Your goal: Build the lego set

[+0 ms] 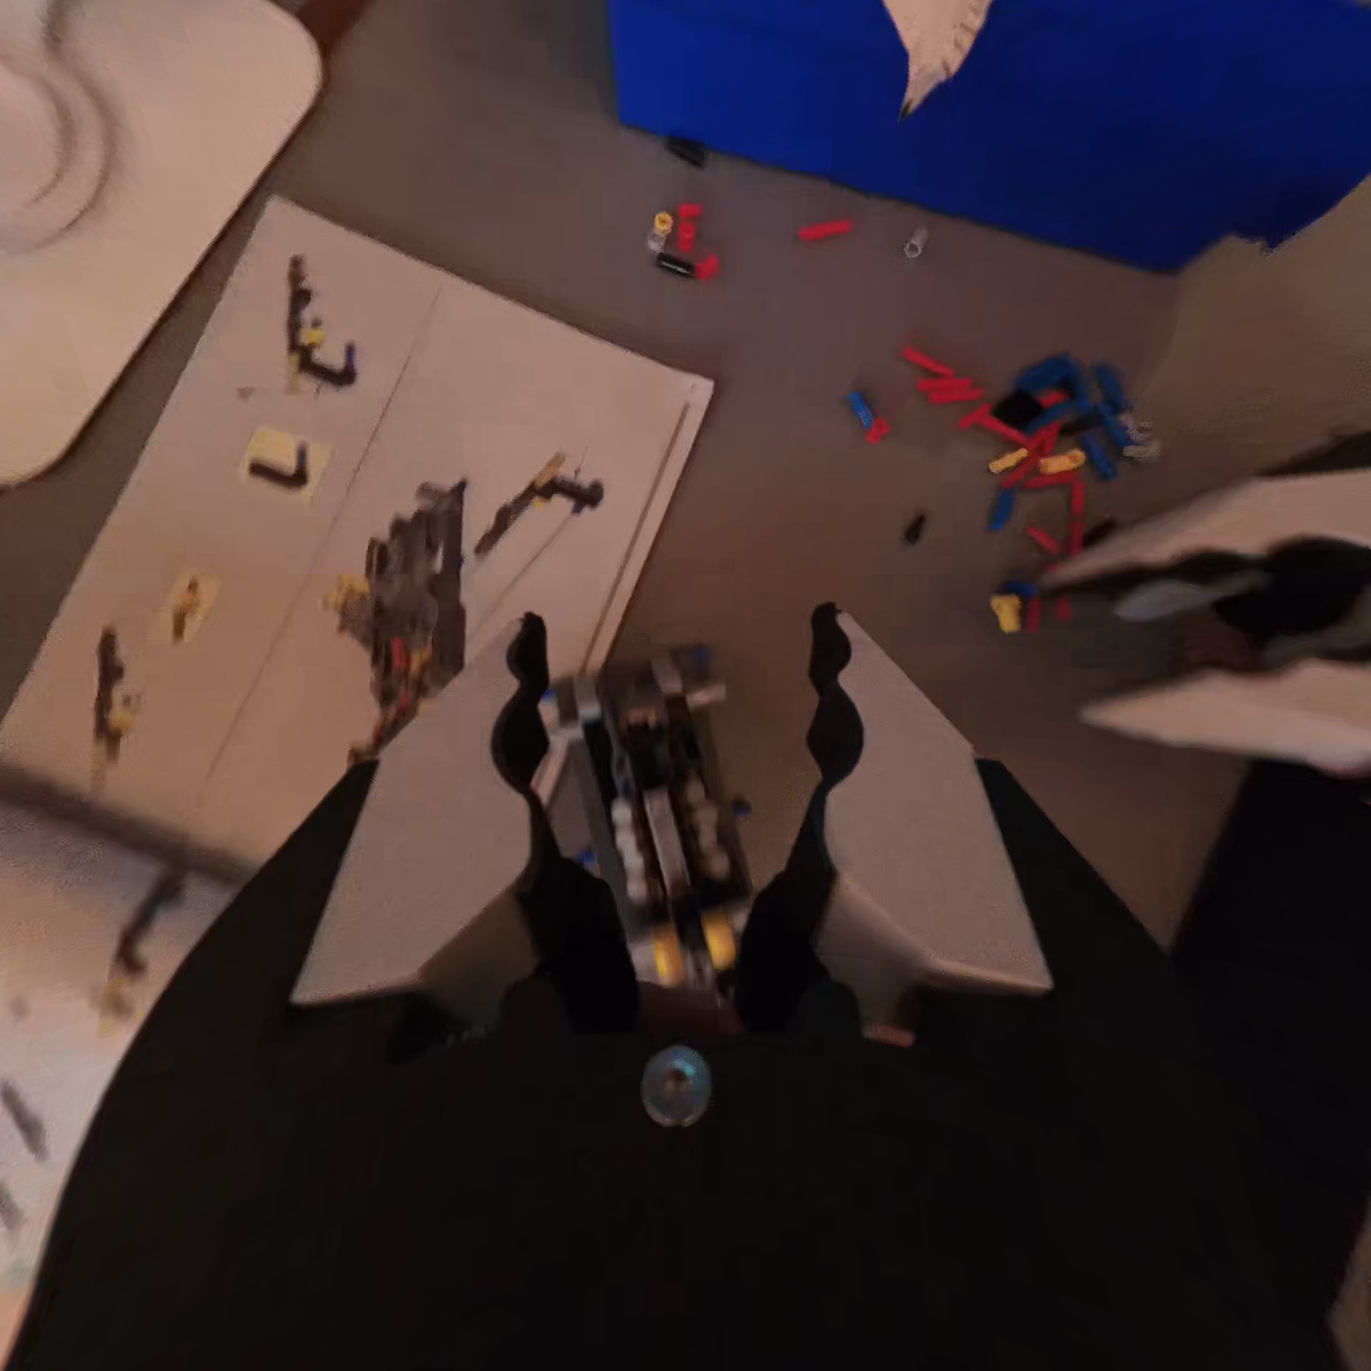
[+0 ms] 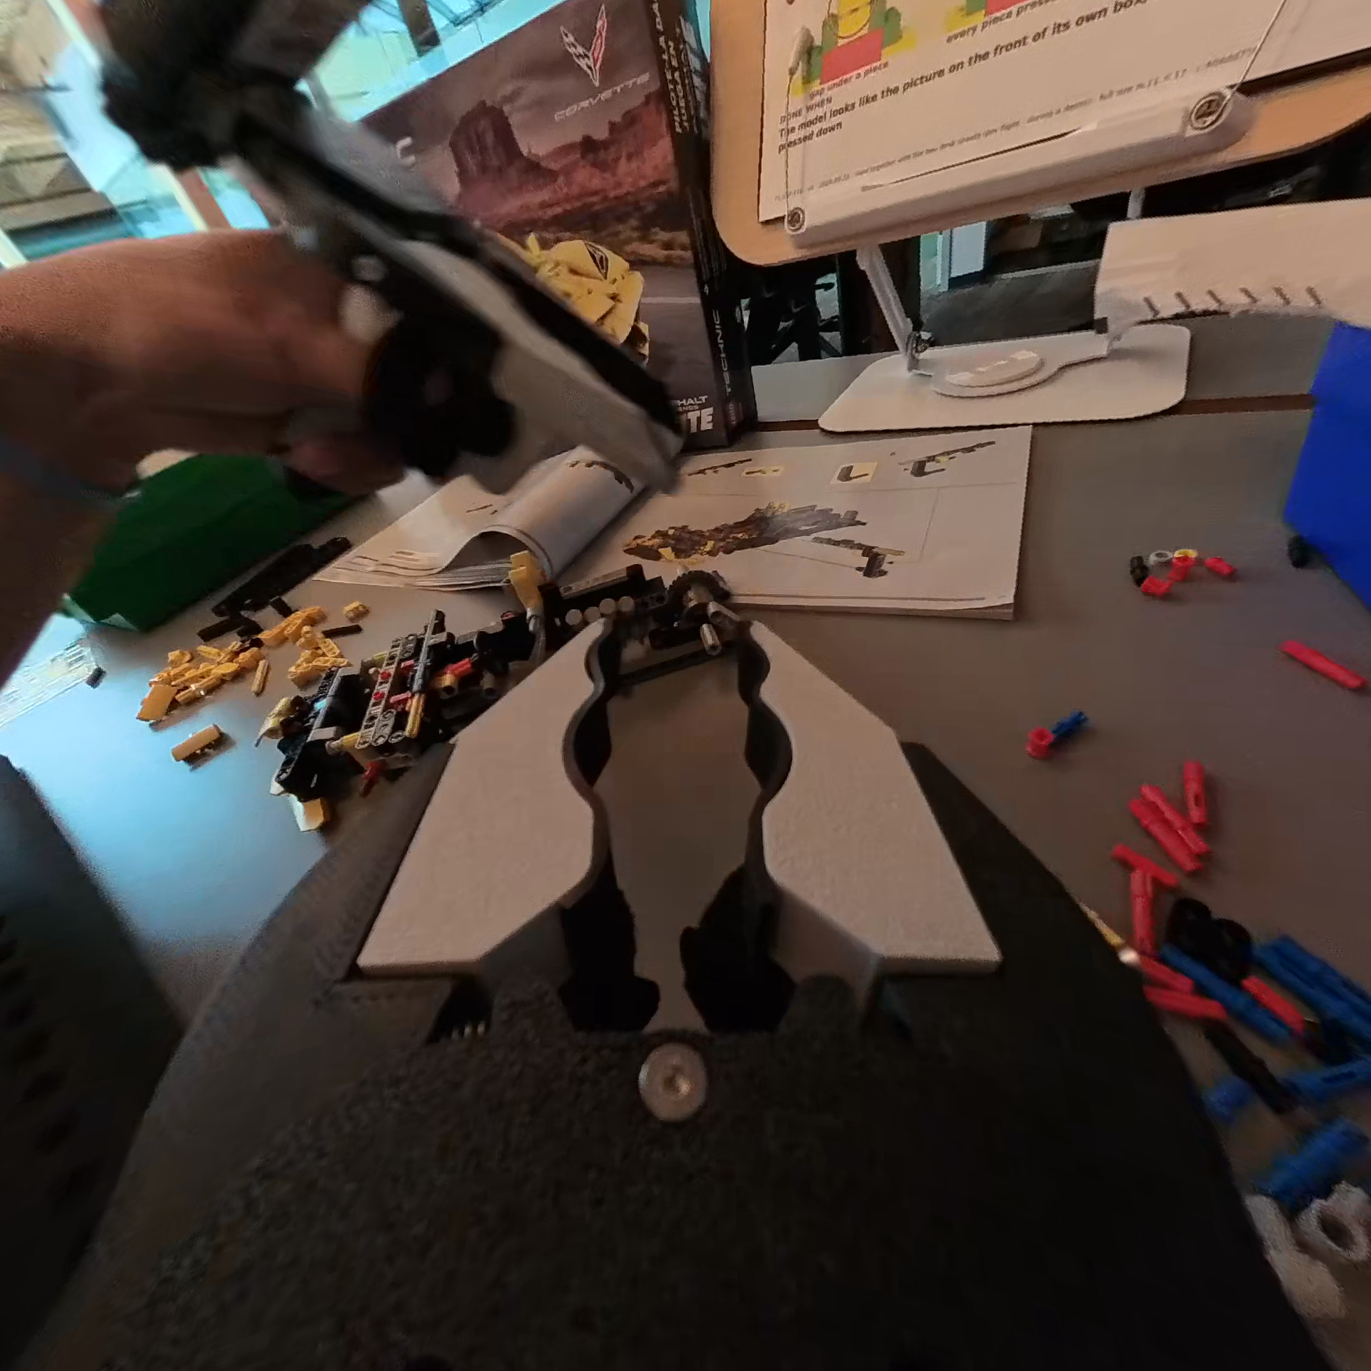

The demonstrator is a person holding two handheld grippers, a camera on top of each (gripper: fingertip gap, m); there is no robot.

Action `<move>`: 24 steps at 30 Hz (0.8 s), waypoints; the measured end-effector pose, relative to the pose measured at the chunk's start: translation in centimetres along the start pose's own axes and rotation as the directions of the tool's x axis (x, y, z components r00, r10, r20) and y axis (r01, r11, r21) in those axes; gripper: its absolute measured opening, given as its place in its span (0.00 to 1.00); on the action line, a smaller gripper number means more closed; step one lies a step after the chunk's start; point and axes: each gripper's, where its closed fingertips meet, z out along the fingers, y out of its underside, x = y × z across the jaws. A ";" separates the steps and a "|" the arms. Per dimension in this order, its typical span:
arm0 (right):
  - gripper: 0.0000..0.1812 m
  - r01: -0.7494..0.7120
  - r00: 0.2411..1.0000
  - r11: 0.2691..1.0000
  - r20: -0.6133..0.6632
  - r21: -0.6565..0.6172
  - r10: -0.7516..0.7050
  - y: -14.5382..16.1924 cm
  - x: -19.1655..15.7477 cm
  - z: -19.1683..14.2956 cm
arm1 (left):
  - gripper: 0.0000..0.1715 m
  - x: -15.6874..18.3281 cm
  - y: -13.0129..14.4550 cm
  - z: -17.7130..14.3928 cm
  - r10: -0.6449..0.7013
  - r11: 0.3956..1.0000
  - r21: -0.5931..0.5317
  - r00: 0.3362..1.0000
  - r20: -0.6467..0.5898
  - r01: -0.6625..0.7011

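While the right gripper [image 2: 671, 649] pinches the rear end of the half-built chassis [image 2: 415, 690] on the desk [image 2: 1039, 705], its long axis running away to the left, the left gripper [image 1: 679, 645] hovers wide open above it, holding nothing, likely nearer for the next move.

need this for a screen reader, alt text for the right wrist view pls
The right gripper closes its fingertips on the end of a partly built lego chassis on a grey table, with an open instruction booklet behind and the left gripper raised at upper left.
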 end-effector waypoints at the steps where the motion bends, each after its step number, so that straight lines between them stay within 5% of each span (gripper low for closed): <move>1: 0.17 0.002 1.000 1.000 0.009 -0.004 -0.002 0.1 -0.2 0.1 | 0.37 0.1 -0.9 1.7 0.048 0.998 -0.029 0.999 0.006 -0.048; 9: 0.16 -0.035 0.998 0.999 0.060 -0.004 0.035 0.1 -0.7 0.1 | 0.30 -1.2 -3.5 11.6 0.270 0.951 -0.171 0.961 0.063 -0.257; 24: 0.15 -0.098 0.989 0.995 0.110 -0.009 0.098 0.1 -1.0 0.3 | 0.34 -2.5 -3.9 12.0 0.201 0.971 -0.143 0.979 0.045 -0.193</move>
